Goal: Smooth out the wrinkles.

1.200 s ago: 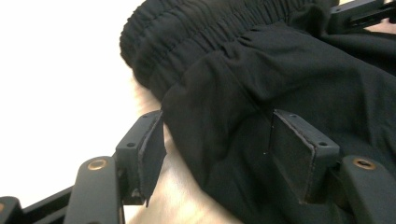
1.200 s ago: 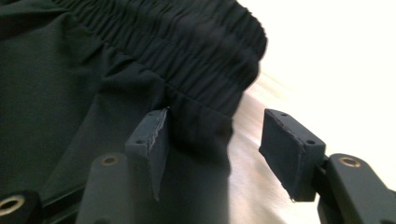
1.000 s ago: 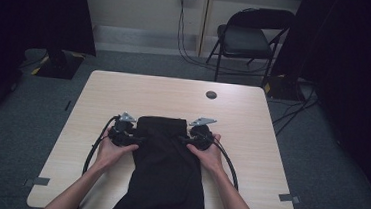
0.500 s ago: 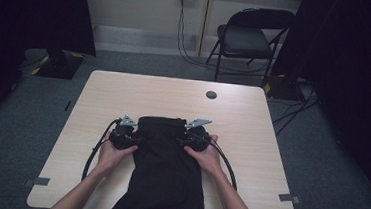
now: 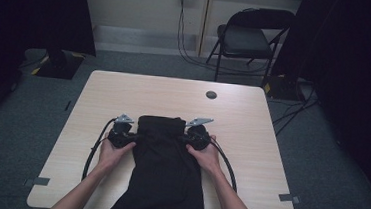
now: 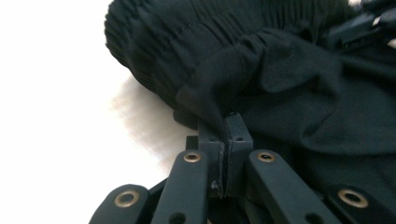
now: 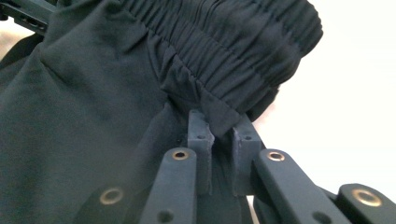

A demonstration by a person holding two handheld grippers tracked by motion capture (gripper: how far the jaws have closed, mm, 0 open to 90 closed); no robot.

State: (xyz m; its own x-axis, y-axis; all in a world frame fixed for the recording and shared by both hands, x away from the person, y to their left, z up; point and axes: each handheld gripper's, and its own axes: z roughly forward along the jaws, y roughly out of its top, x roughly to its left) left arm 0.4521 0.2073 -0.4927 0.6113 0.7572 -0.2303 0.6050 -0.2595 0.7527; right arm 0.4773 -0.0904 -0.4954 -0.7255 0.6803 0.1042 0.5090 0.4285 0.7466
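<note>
Right now the black trousers (image 5: 166, 168) lie on the table (image 5: 271, 141), waistband (image 5: 159, 124) farthest from the person. The left gripper (image 6: 227, 122) has just clamped tight on a fold of cloth below the waistband's left end; the right gripper (image 7: 219, 125) has been closing on a fold below its right end. Best, I'd judge, to lift both sides evenly, keeping the waistband taut.

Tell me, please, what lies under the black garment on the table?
The black garment lies directly on the light wooden table, with bare tabletop around it. Anything beneath the cloth is covered, and its lower end passes the near table edge.
</note>
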